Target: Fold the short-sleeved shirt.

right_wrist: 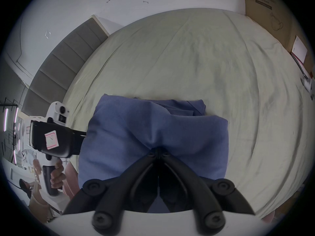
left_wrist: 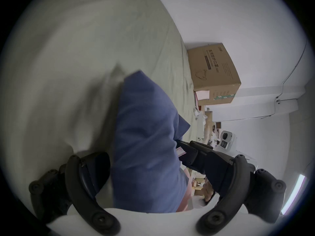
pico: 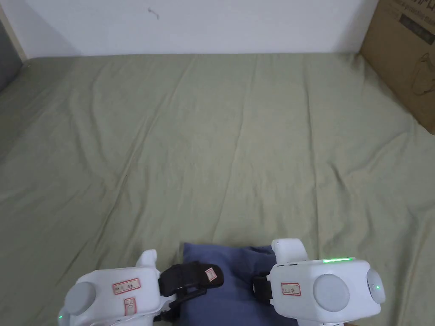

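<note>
Blue short-sleeved shirt [pico: 231, 276] of soft cloth, bunched into a thick folded bundle at the near edge of the bed, between the two tools. Right tool [right_wrist: 158, 152], white-bodied with black jaws, clenched on a pinch of the near part of the shirt, jaws pressed together with the cloth gathered into a ridge at their tips. Left tool [left_wrist: 156, 170], white-bodied with black jaws, released, jaws spread wide on either side of the blue cloth without pressing on it; seen from the right gripper view just beside the shirt's left edge [right_wrist: 56, 141], gripped from below by a hand [right_wrist: 57, 175]. Beneath and beyond the shirt, pale green bed sheet [pico: 238, 140], wrinkled with long creases running toward the far side. A smaller folded layer of the same blue cloth visible at the far right corner of the bundle in the right gripper view. At the far right of the bed, brown cardboard box [pico: 403, 55] standing against the sheet's edge. Farthest off, plain white wall [pico: 191, 25] along the far edge of the bed, and a grey padded headboard [right_wrist: 64, 59] to the left.
</note>
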Tool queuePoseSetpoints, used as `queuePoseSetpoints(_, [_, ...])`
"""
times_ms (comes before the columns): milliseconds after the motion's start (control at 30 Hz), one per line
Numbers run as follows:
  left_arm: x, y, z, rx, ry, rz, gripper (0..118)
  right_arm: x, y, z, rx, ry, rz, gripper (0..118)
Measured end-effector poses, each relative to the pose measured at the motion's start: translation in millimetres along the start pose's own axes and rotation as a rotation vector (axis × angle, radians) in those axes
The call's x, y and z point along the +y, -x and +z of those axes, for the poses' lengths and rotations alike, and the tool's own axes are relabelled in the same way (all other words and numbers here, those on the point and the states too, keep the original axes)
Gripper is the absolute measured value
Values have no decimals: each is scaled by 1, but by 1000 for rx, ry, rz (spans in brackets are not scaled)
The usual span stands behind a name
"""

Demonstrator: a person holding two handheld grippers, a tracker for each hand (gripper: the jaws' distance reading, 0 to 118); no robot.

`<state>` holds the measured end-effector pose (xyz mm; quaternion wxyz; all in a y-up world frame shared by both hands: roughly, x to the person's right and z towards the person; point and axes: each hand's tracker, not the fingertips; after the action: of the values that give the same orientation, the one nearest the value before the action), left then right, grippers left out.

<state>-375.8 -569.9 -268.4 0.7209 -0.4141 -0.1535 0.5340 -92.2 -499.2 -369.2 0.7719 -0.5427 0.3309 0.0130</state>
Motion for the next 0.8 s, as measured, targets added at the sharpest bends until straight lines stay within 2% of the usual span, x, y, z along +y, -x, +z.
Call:
queuePoseSetpoints(67, [-1, 1, -11, -71, 23, 5, 113, -1, 0, 1, -1, -3, -6, 0])
queuePoseSetpoints(100, [0, -1, -14, -23, 31, -9, 110, -1, 0, 1, -2, -4, -4, 0])
queuePoseSetpoints(133, [2, -4, -12, 33, 43, -39, 99, -1, 0, 1, -3, -5, -4, 0])
queuePoseSetpoints(167, [3, -5, -7, 89, 35, -50, 68, -1, 1, 3, -7, -5, -4, 0])
queuePoseSetpoints(200, [4, 0, -4, 157, 30, -42, 31, -1, 2, 5, -13, -8, -4, 0])
queuePoseSetpoints(267, [6, 14, 0, 9, 47, 57, 30, -1, 3, 9, -4, -18, -13, 0])
queuePoseSetpoints(300, [6, 13, 2, 27, 36, 59, 30, -2, 5, 13, -7, -30, -18, 0])
queuePoseSetpoints(367, [5, 2, 9, 83, 37, -39, 30, -2, 9, 23, -29, -66, -10, 0])
queuePoseSetpoints(467, [15, -7, 29, 133, 48, -95, 30, -1, 12, 40, -39, -109, -11, 0])
queuePoseSetpoints(667, [55, -15, 111, 382, -2, -220, 30, 5, 13, 63, -73, -187, -15, 0])
queuePoseSetpoints(800, [84, -11, 175, 603, -34, -284, 30, 9, 12, 65, -78, -201, -29, 0])
